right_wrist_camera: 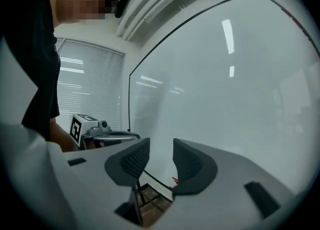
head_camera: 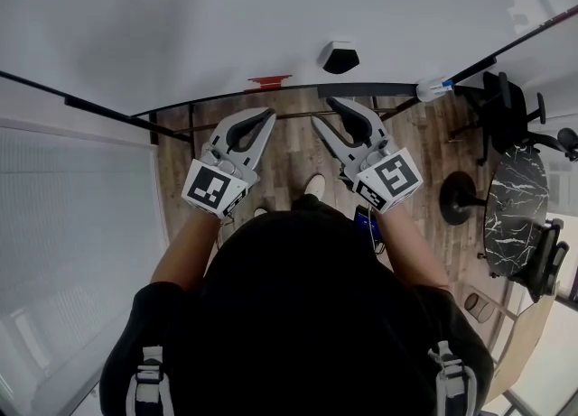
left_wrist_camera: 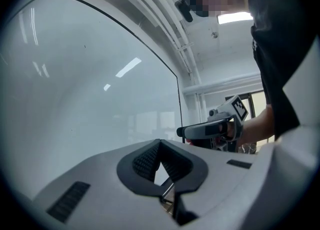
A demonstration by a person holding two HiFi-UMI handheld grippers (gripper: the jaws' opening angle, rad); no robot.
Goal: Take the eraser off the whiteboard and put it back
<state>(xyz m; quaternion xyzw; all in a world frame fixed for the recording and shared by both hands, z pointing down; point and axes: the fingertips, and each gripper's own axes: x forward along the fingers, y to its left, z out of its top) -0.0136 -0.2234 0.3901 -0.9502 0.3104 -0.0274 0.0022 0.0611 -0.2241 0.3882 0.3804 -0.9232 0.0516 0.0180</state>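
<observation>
The eraser (head_camera: 340,57), a small black and white block, sticks on the whiteboard (head_camera: 181,26) above its ledge. It shows in neither gripper view. My right gripper (head_camera: 323,109) is below and a little left of the eraser, apart from it. Its jaws stand apart with nothing between them (right_wrist_camera: 161,146). My left gripper (head_camera: 268,115) hovers beside it to the left, its jaws meeting at the tips and empty (left_wrist_camera: 159,142). Each gripper view shows the other gripper held level in front of the board: the right gripper (left_wrist_camera: 182,132) and the left gripper (right_wrist_camera: 136,136).
A red object (head_camera: 269,82) lies on the board's dark ledge (head_camera: 298,92), and a white and blue marker (head_camera: 433,89) lies further right. A round marbled table (head_camera: 517,207) and black chairs (head_camera: 506,103) stand at the right. Window blinds (head_camera: 63,225) fill the left.
</observation>
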